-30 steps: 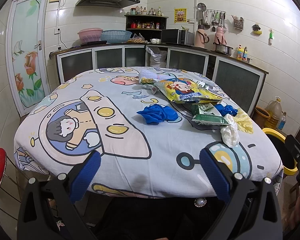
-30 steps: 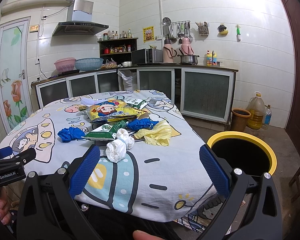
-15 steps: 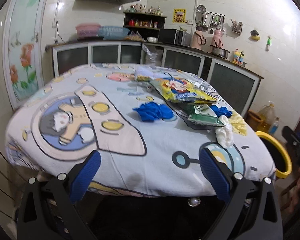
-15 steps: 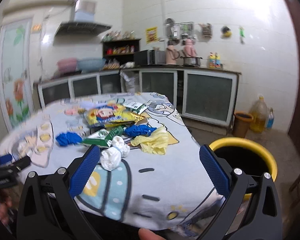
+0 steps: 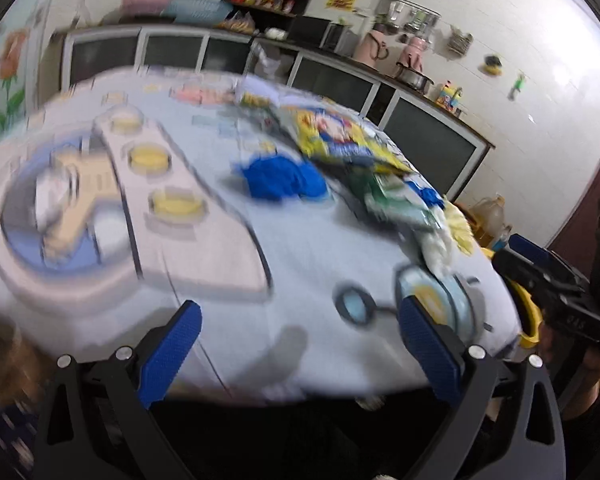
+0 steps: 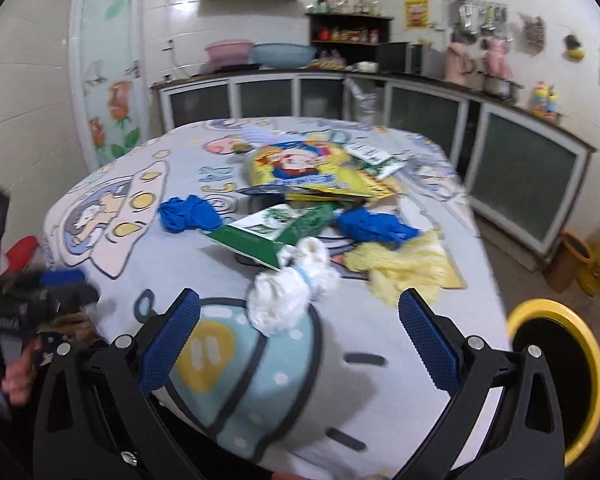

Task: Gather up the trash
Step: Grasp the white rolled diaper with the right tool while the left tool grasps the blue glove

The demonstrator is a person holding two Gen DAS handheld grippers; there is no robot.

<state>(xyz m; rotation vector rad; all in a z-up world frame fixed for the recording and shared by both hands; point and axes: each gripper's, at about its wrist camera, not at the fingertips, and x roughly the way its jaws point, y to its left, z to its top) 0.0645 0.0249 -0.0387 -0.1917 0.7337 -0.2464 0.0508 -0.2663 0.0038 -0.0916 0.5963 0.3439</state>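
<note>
Since the earlier frame both grippers have been advanced over the bench edge; the left view is motion-blurred. The right gripper [image 6: 299, 330] is held wide open and empty, aligned on the white wad [image 6: 292, 292] nearest the edge, presumably as first pick. The left gripper [image 5: 300, 344] is likewise open, empty. The yellow-rimmed bin [image 6: 556, 376] stands beside the bench [image 6: 380, 380], within short reach for drops.

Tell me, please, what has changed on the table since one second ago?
Both grippers moved forward toward the trash: the right gripper now frames the white crumpled bag, the left gripper tilted over the table edge. Nothing was grasped. Both stay open; the trash and the yellow-rimmed bin stayed put.
</note>
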